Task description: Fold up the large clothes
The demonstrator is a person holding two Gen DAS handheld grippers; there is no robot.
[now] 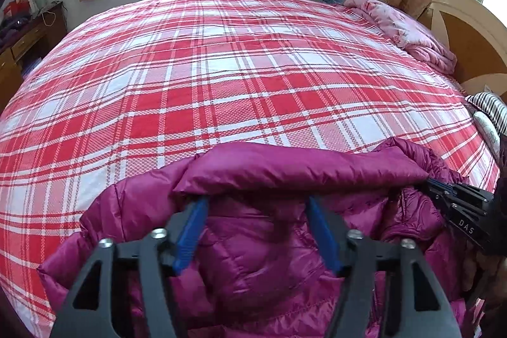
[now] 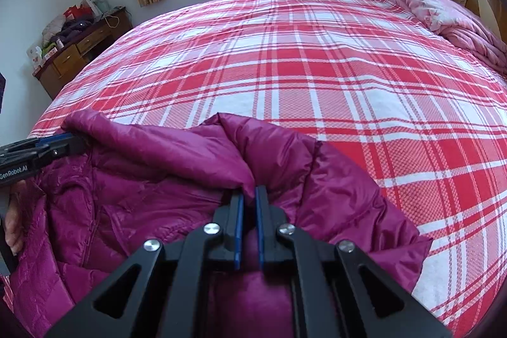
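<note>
A magenta quilted puffer jacket (image 1: 253, 243) lies at the near edge of the bed (image 1: 221, 68), spread across the red-and-white plaid cover. Its shiny fabric is stitched in padded panels and creased throughout. The far edge forms a smooth, puffy rolled band (image 1: 301, 170) running left to right, lifted slightly above the quilted body. In the right wrist view a zipper line (image 2: 92, 230) runs down the near left part.

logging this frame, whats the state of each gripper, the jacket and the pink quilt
left gripper: open, fingers astride the jacket's folded edge
right gripper: shut on jacket
purple jacket: rumpled, top edge folded over, lying on the plaid bed
pink quilt: bunched at the far corner
</note>
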